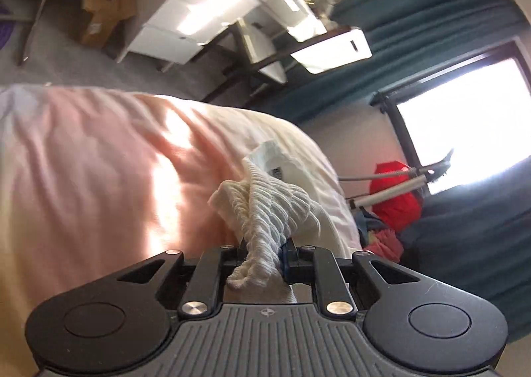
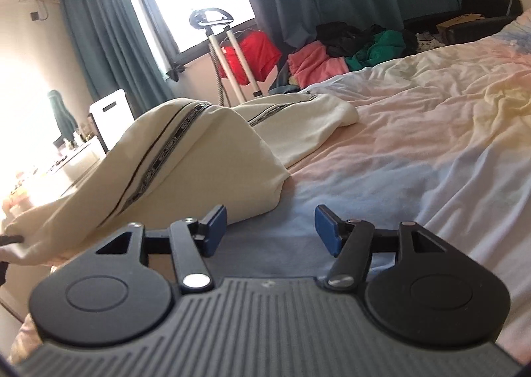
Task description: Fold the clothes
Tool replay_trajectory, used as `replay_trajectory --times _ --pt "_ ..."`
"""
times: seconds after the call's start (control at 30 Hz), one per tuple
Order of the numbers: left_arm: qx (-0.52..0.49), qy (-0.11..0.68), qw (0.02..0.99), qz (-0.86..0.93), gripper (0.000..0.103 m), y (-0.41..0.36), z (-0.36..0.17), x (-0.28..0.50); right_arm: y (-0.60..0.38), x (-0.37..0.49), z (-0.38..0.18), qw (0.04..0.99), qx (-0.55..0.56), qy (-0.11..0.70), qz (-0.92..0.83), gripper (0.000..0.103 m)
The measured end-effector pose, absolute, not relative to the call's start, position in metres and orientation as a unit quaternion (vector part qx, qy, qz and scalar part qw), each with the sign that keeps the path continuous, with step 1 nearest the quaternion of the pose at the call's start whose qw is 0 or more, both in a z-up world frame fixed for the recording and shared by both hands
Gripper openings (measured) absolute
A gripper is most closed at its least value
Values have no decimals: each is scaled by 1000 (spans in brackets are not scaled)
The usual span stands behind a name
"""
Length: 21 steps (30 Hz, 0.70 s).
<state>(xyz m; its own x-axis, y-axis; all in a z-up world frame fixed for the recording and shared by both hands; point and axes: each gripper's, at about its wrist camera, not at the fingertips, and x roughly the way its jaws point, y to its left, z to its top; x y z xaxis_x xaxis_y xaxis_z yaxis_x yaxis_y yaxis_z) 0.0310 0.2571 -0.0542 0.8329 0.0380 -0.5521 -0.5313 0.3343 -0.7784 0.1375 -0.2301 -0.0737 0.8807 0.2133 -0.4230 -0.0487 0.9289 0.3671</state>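
A cream garment (image 2: 186,157) with dark patterned stripes lies on the bed, lifted into a hump at its near left. My left gripper (image 1: 264,255) is shut on its ribbed white hem (image 1: 268,211), bunched between the jaws, and a care label (image 1: 265,157) shows beyond. The rest of the cloth drapes away over the pastel bedsheet (image 1: 99,161). My right gripper (image 2: 270,231) is open and empty, its blue pads (image 2: 215,227) wide apart, low over the sheet just right of the garment's near edge.
The bedsheet (image 2: 415,131) stretches right and back. A pile of clothes (image 2: 332,54) lies at the bed's far side by a garment steamer (image 2: 225,54), a red garment (image 2: 252,54) and teal curtains (image 2: 109,45). White drawers (image 1: 186,28) stand on the floor.
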Motion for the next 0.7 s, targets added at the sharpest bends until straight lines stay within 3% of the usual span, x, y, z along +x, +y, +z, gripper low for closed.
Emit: replay_trajectory --times 0.1,0.27,0.53,0.7 --pt "-614 251 723 195 16 285 -75 11 -213 137 -70 949 163 251 96 62" --pt "-594 246 737 209 18 289 -76 2 -181 173 -34 949 128 257 128 62" --pt "-589 259 731 228 22 294 -100 31 -96 348 30 952 41 272 136 62" --pt "-571 251 747 229 24 296 -113 48 -40 463 17 943 -5 315 108 60"
